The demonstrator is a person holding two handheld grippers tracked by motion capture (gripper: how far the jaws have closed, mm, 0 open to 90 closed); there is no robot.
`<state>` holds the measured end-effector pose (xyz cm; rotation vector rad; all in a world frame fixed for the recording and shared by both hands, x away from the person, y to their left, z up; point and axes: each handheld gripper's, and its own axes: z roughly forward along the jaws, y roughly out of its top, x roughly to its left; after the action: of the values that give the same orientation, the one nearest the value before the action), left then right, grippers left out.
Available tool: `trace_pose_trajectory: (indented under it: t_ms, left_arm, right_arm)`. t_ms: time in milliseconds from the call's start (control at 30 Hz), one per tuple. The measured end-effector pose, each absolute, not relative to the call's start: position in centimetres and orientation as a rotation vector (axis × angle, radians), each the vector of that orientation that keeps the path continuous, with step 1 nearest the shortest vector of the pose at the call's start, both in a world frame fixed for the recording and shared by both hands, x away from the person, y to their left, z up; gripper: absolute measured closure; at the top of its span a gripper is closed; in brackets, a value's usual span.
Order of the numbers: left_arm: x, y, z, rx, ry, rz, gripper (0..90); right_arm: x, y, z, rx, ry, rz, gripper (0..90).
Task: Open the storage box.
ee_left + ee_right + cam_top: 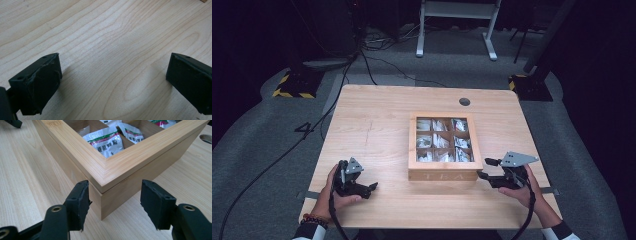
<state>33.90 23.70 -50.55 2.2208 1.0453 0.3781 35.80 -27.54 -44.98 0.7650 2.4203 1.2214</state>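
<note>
While the left gripper (pixel 373 186) is resting on the pale wooden desk (pixel 372 125) with its jaws spread wide and nothing between them, the right gripper (pixel 486 168) is working at the near right corner of the square bamboo tea box with a windowed lid (pixel 445 172). In the right gripper view the right gripper (pixel 113 203) is standing partly open, its jaws straddling that corner of the box (pixel 112 170) without pressing on it; the left-hand pad is sitting just beside the seam under the lid. The box is lying near the desk's middle, toward the right, with white foil tea sachets (pixel 106 142) showing in its compartments. Judging by this, the step is catching the lid's edge to lift it. Doing that well probably means aiming a pad at the seam rather than the box wall, and steadying the base with the free gripper so the box is not sliding.
</note>
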Motion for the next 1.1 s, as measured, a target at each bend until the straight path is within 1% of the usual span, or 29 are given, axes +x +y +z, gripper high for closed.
trace_pose_trajectory:
  t_ms: [100,200,300,400,600,700,900,933,967,1100]
  left_arm:
    - [33.9,23.7,-50.5,2.221,1.047,0.385,0.9]
    - [33.9,23.6,-50.4,2.203,1.051,0.387,6.6]
    - [34.1,23.5,-50.4,2.205,1.041,0.378,9.0]
    - [34.0,23.5,-50.4,2.202,1.044,0.378,9.4]
    - [34.0,23.5,-50.4,2.201,1.044,0.393,9.8]
    - [34.0,23.4,-50.4,2.202,1.042,0.4,9.8]
    - [34.0,23.2,-50.4,2.204,1.036,0.393,10.1]
    - [34.0,23.1,-50.3,2.202,1.033,0.39,11.5]
    - [33.9,23.0,-50.3,2.2,1.025,0.388,16.0]
    - [33.9,22.5,-49.8,2.211,1.002,0.397,18.2]
  right_arm:
    - [36.0,-27.5,-45.0,0.777,2.421,1.254,41.2]
    - [36.0,-27.3,-44.7,0.771,2.417,1.285,42.8]
    - [36.1,-27.3,-44.4,0.784,2.404,1.335,44.2]
    - [36.1,-27.3,-44.1,0.789,2.414,1.319,44.9]
    - [36.1,-26.9,-45.0,0.793,2.453,1.241,46.2]
    - [36.3,-26.9,-45.1,0.809,2.459,1.247,44.6]
    - [36.4,-26.5,-45.1,0.807,2.46,1.255,44.8]
    - [36.4,-26.6,-45.0,0.812,2.456,1.261,44.9]
    - [36.4,-26.5,-45.0,0.812,2.455,1.258,44.9]
    - [36.4,-26.4,-44.7,0.824,2.437,1.274,43.9]
